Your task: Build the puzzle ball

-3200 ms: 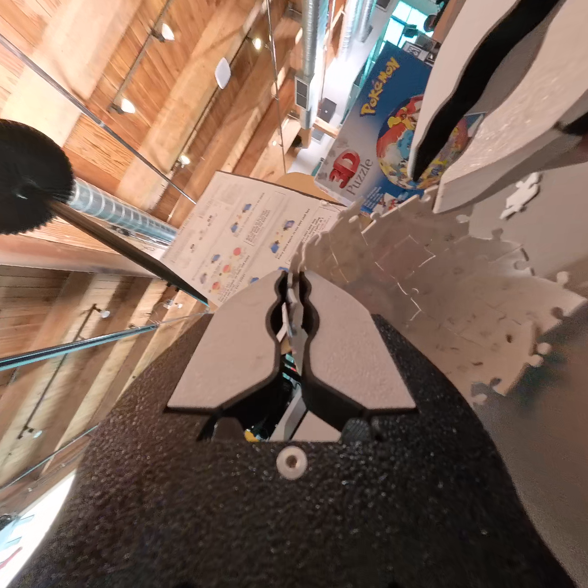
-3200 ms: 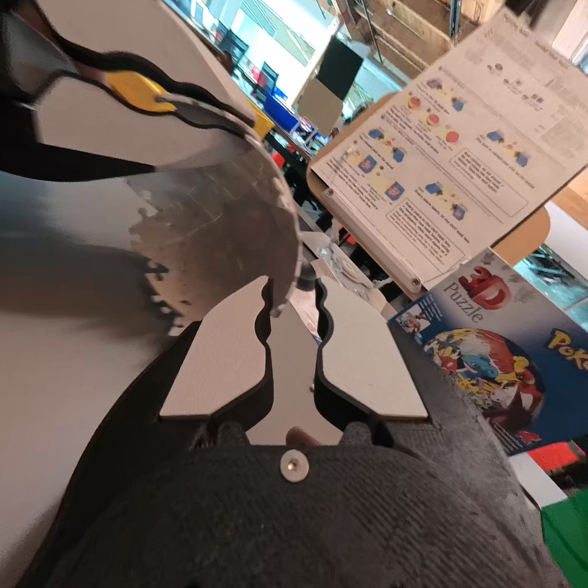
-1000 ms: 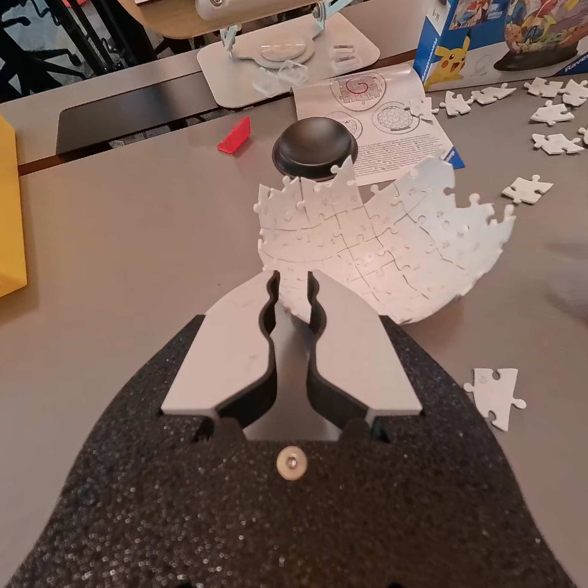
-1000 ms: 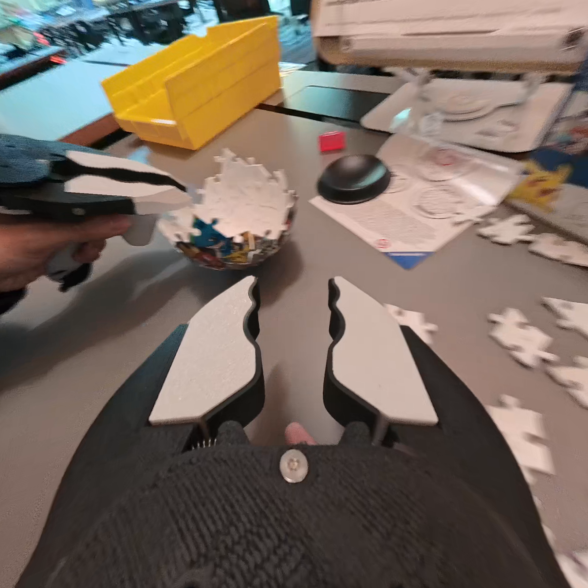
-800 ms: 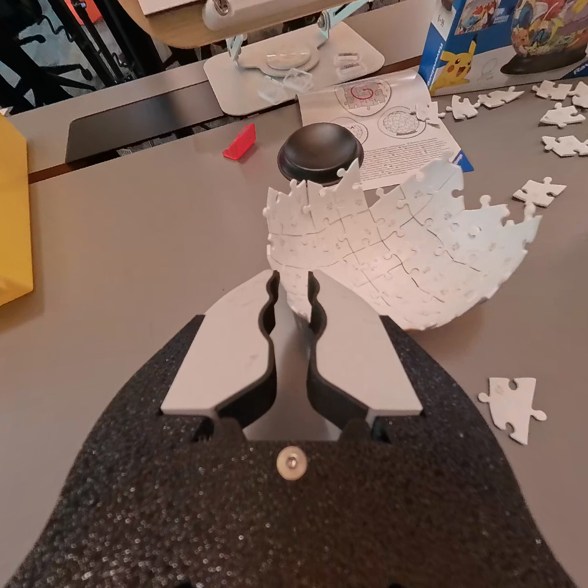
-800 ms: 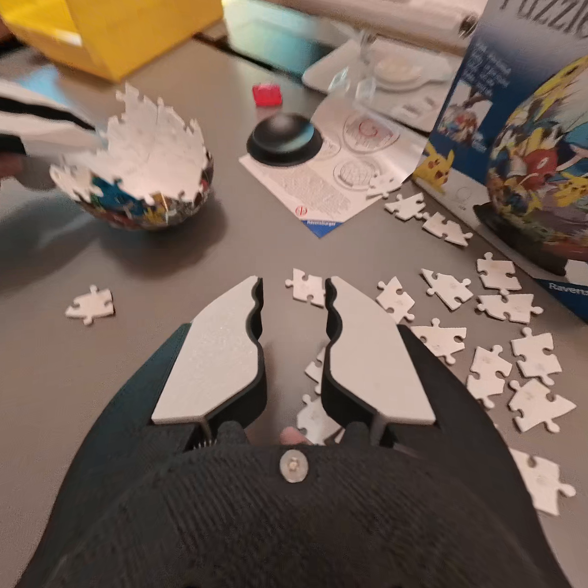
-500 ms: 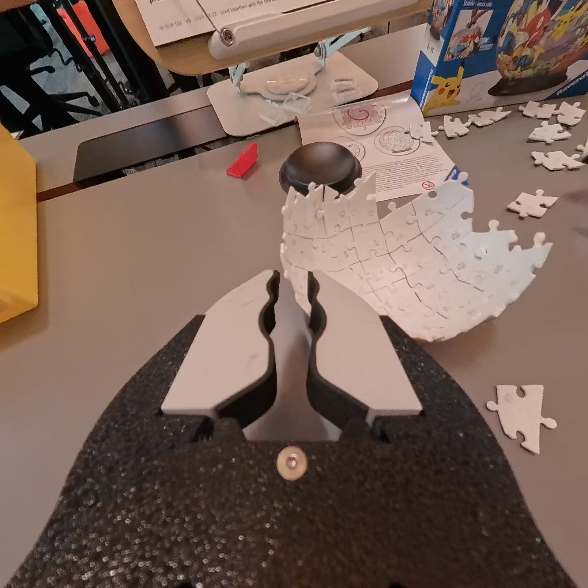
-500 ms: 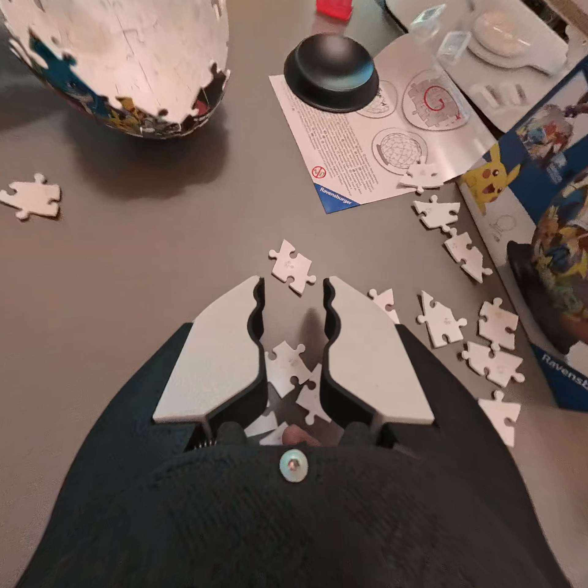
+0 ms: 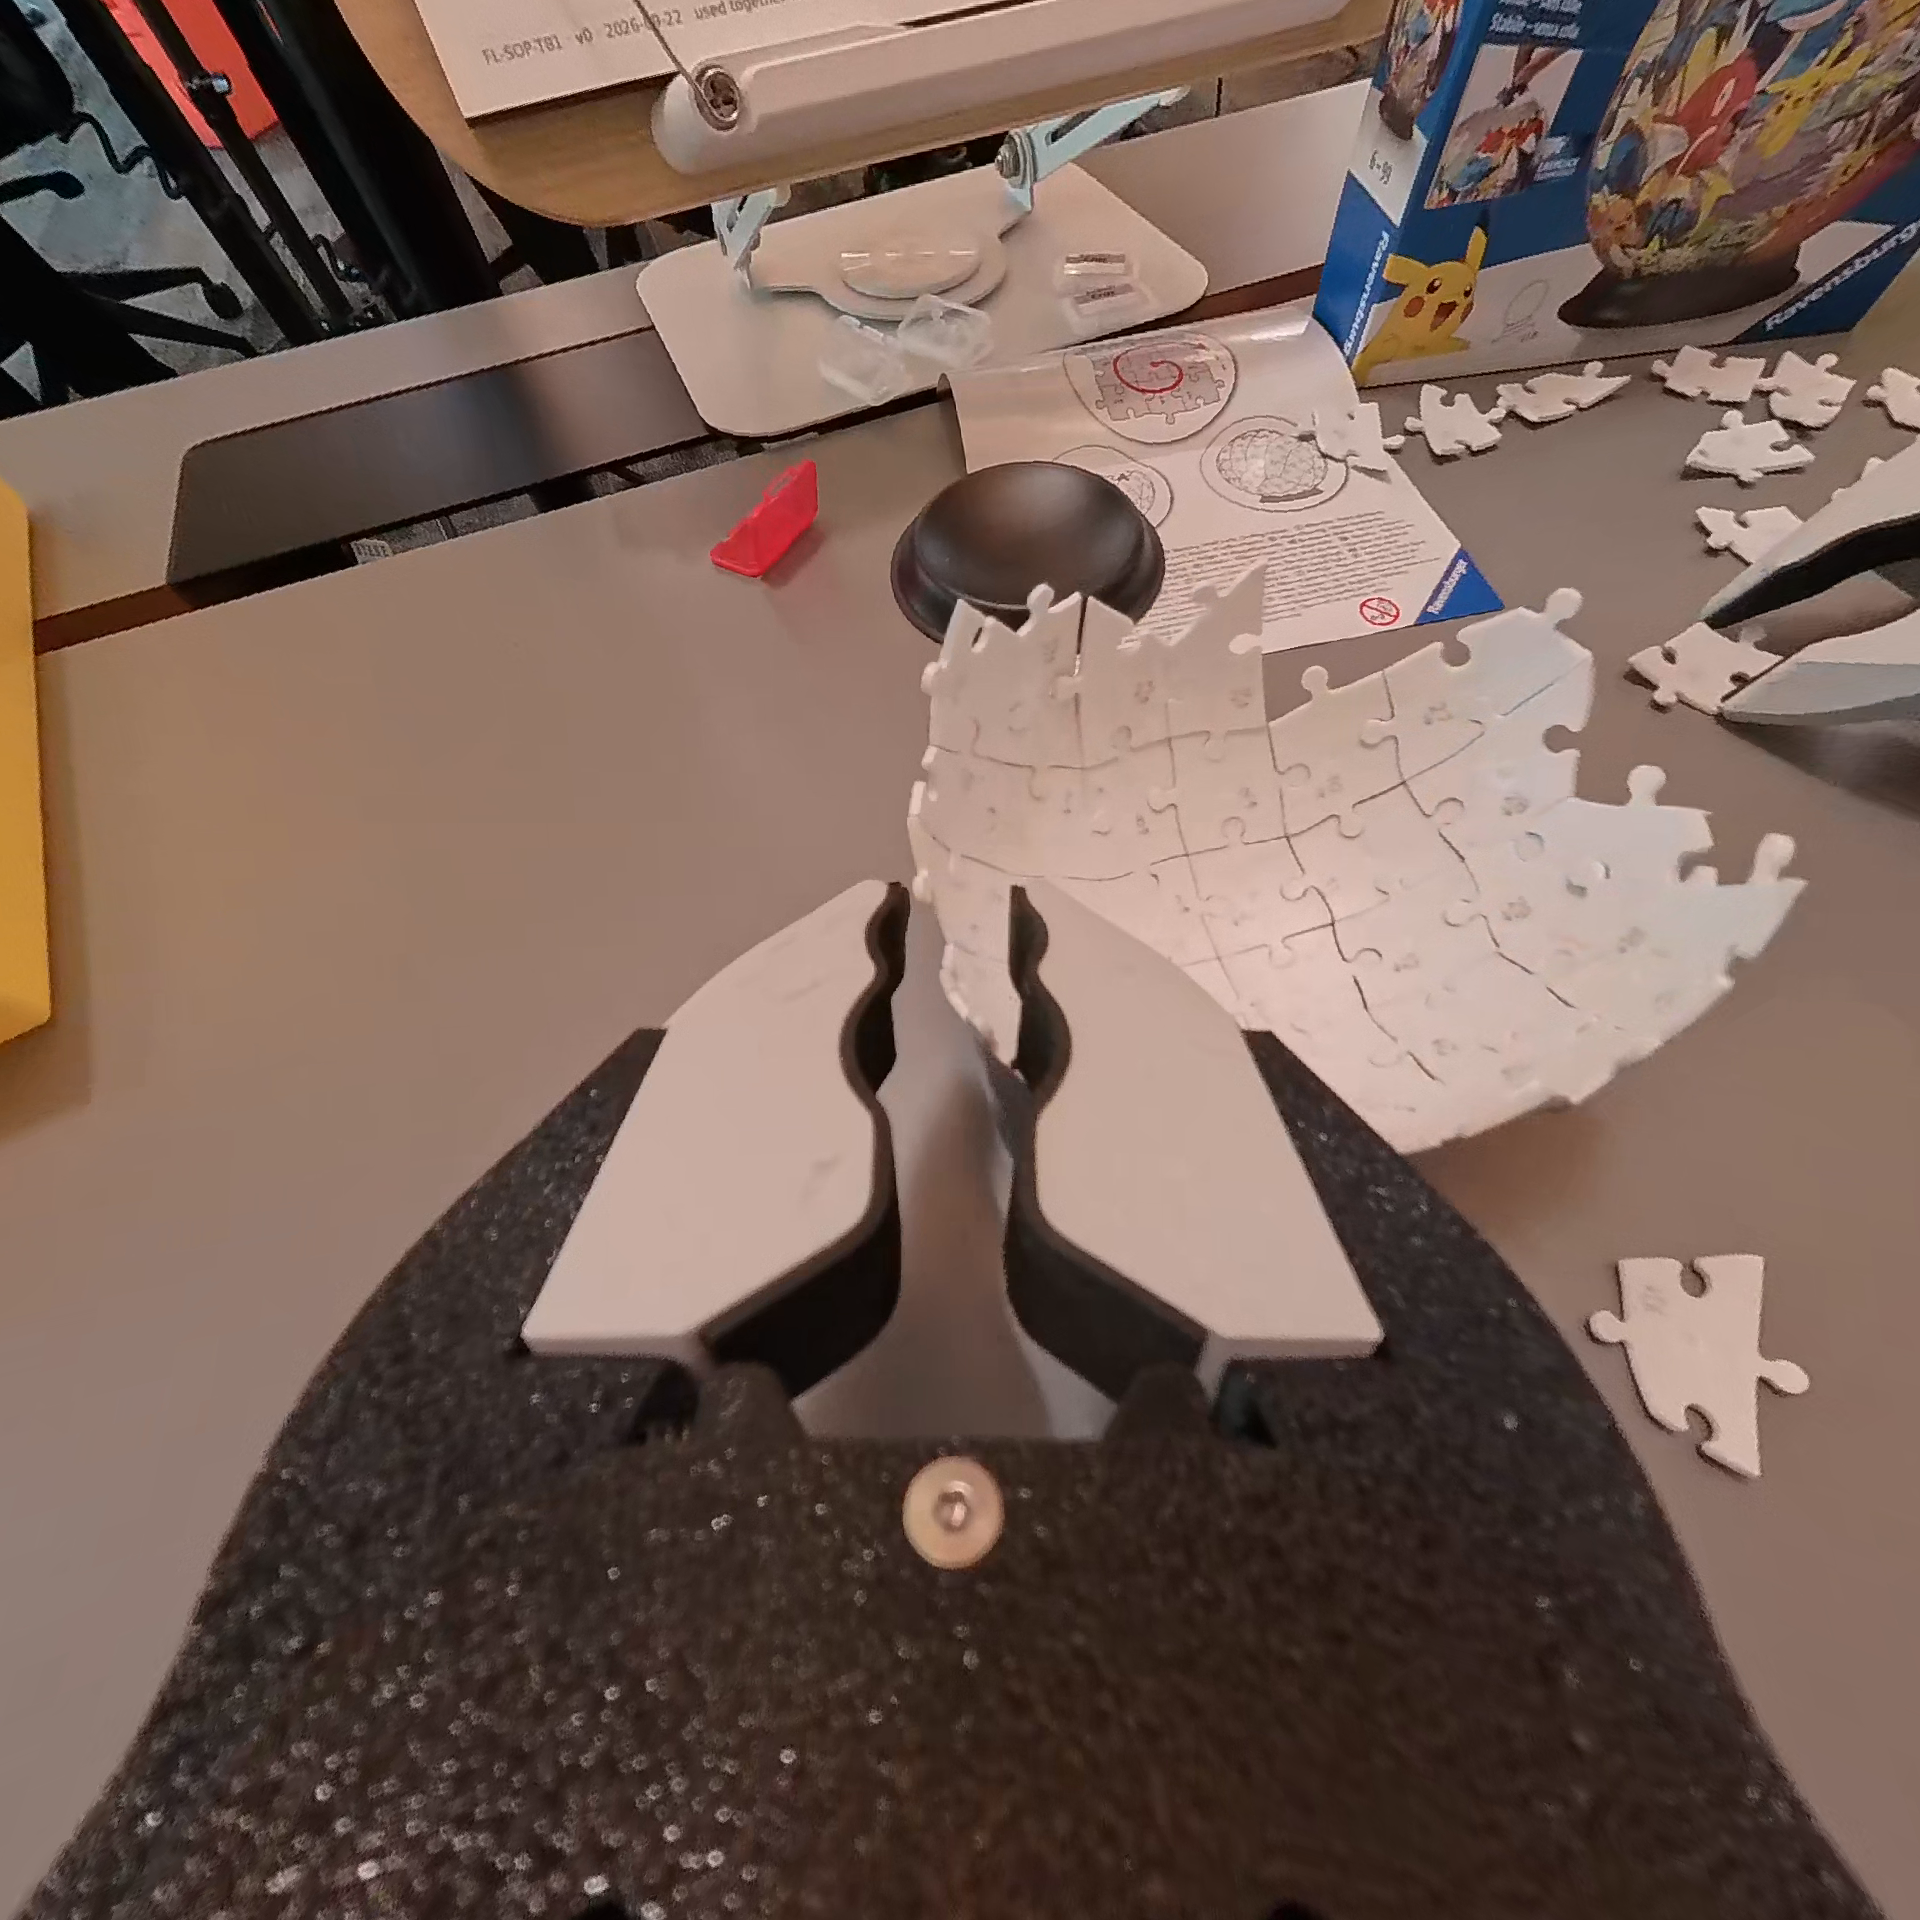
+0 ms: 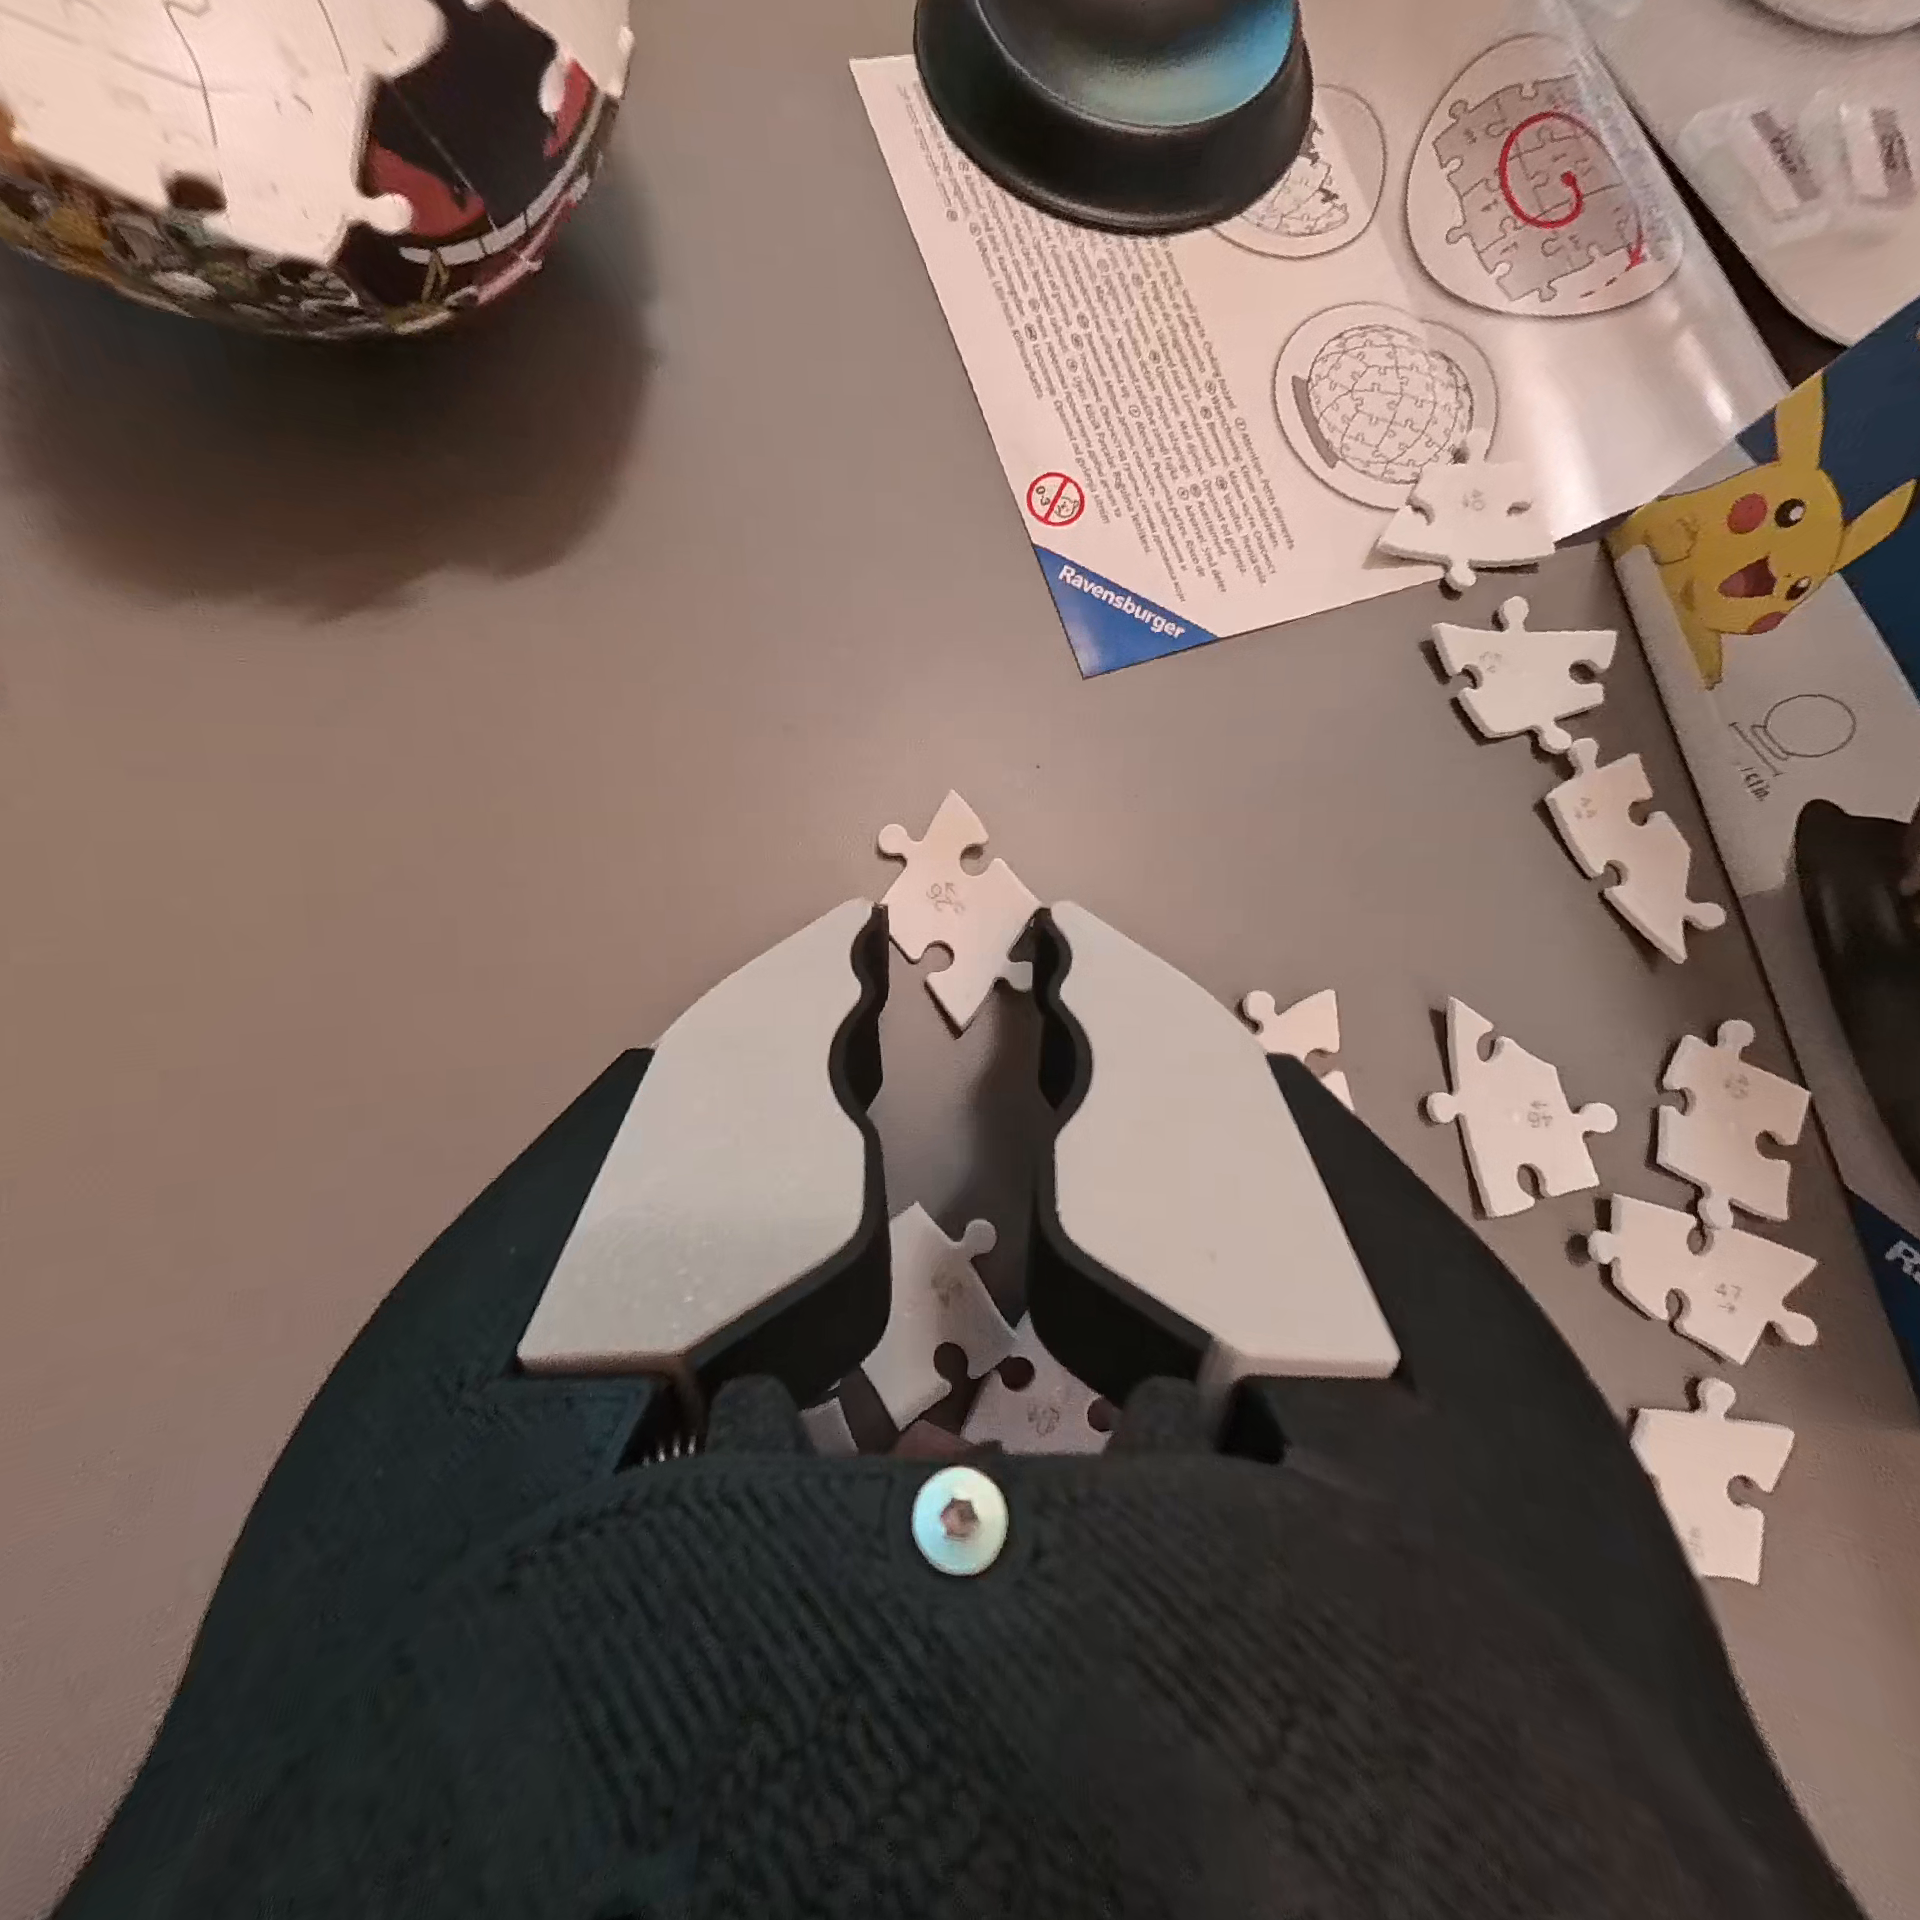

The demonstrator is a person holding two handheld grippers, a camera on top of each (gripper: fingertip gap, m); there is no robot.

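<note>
The left tool [image 9: 954,914] has let go of the half-built ball [image 9: 1351,862] – it sits on the worktop [image 9: 416,831]. The right tool [image 10: 961,925] has dropped down, spread wide around a loose piece [image 10: 956,914] – ready to pinch it.

Left gripper [image 9: 956,904]: jaws parted by a narrow gap, grey pads level, black textured body filling the lower view, tilted down at a shallow angle; nothing clamped between the tips. Right gripper [image 10: 961,920]: pointed steeply down, jaws set a little apart, tips not pressed together, dark ribbed body behind. Also seen from the left wrist view at the far right edge [image 9: 1766,644], low, its tips angled leftward.
</note>
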